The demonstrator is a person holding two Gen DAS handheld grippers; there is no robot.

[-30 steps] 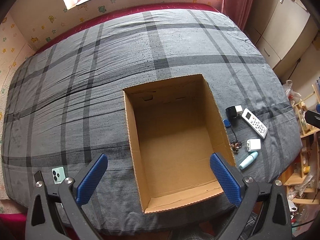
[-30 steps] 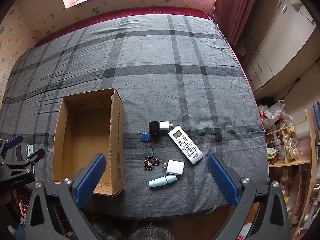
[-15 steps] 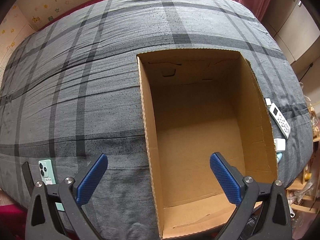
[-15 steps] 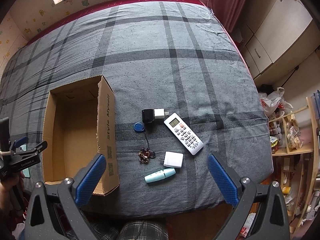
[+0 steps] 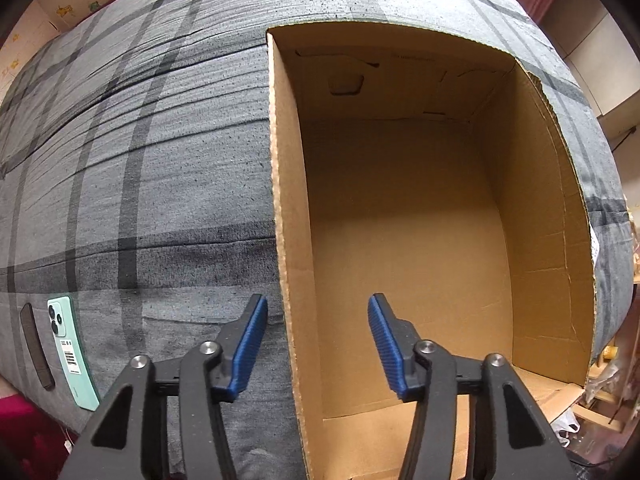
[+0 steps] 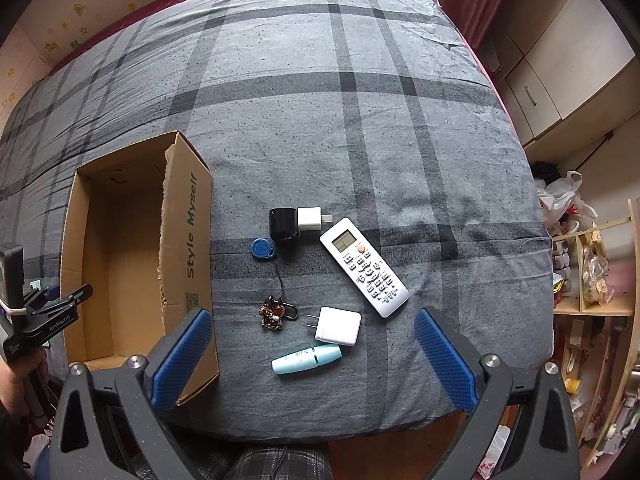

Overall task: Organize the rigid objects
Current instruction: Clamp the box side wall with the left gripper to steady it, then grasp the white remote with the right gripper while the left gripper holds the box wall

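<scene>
An open, empty cardboard box [image 5: 532, 208] lies on the grey plaid bed. My left gripper [image 5: 316, 344] points down over the box's left wall [image 5: 288, 200]; its jaws are closing with that wall between the blue pads, which do not touch it. In the right wrist view, my right gripper [image 6: 316, 356] hangs wide open above small items: a white remote [image 6: 364, 268], a white charger [image 6: 338, 326], a teal tube [image 6: 306, 360], a keychain charm [image 6: 274, 312], a blue fob [image 6: 262, 249] and a black-and-white adapter [image 6: 298, 222].
A mint-green phone [image 5: 70, 348] and a dark strip [image 5: 36, 348] lie near the bed's front left edge. Right of the bed stand cabinets [image 6: 560, 80], plastic bags [image 6: 564, 200] and a wooden shelf [image 6: 592, 280]. The bed's far half [image 6: 320, 60] is bare plaid cover.
Both grippers have sunk toward the bed. The left one's jaws narrowed from wide open and now straddle the box's left wall. The right one stayed wide open.
</scene>
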